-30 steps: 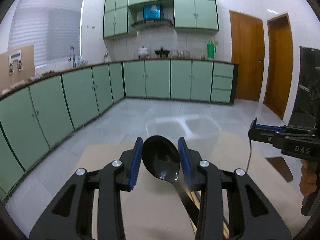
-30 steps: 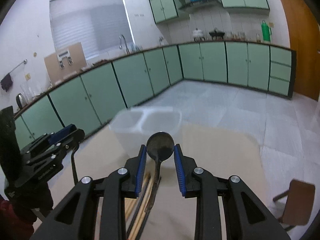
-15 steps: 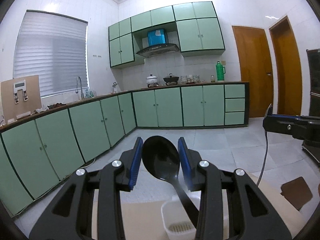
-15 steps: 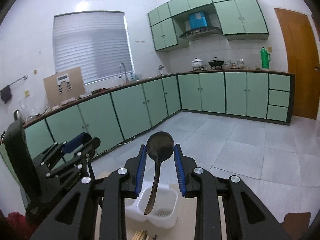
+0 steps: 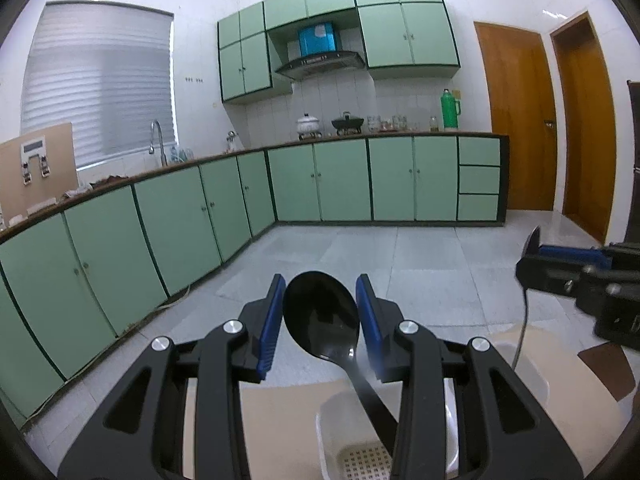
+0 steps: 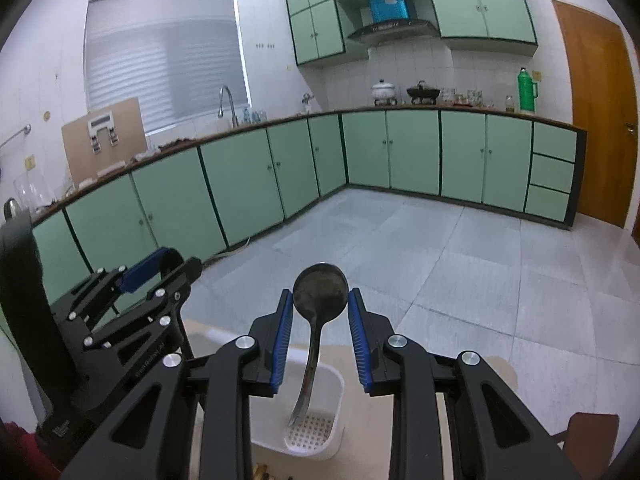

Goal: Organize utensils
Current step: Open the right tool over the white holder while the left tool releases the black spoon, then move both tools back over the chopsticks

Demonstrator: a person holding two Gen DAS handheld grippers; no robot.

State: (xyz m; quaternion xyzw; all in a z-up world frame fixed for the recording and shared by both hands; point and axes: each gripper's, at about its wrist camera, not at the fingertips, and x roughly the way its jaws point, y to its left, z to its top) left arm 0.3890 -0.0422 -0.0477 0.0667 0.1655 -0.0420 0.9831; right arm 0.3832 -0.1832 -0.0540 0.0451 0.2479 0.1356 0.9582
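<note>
The left tool (image 5: 320, 312) pinches a glossy black plastic spoon (image 5: 322, 314) by the sides of its oval bowl, blue ribbed pads touching both edges, the handle slanting down and to the right toward a white plastic utensil holder (image 5: 332, 432) with a perforated floor. The right tool (image 6: 320, 322) grips a dull grey metal spoon (image 6: 319, 292) the same way, round bowl up between its pads, slim handle hanging down over one compartment of the same holder (image 6: 334, 408). Both spoons are held in the air above the holder, on a beige desk (image 5: 280, 432). Each tool shows at the edge of the other's view, close alongside. Wooden sticks peek out just below the holder, too cut off to tell more. Behind lie a pale tiled floor (image 6: 460, 272), mint-green cabinets (image 5: 340, 180), a window blind and brown wooden doors (image 5: 516, 120).
</note>
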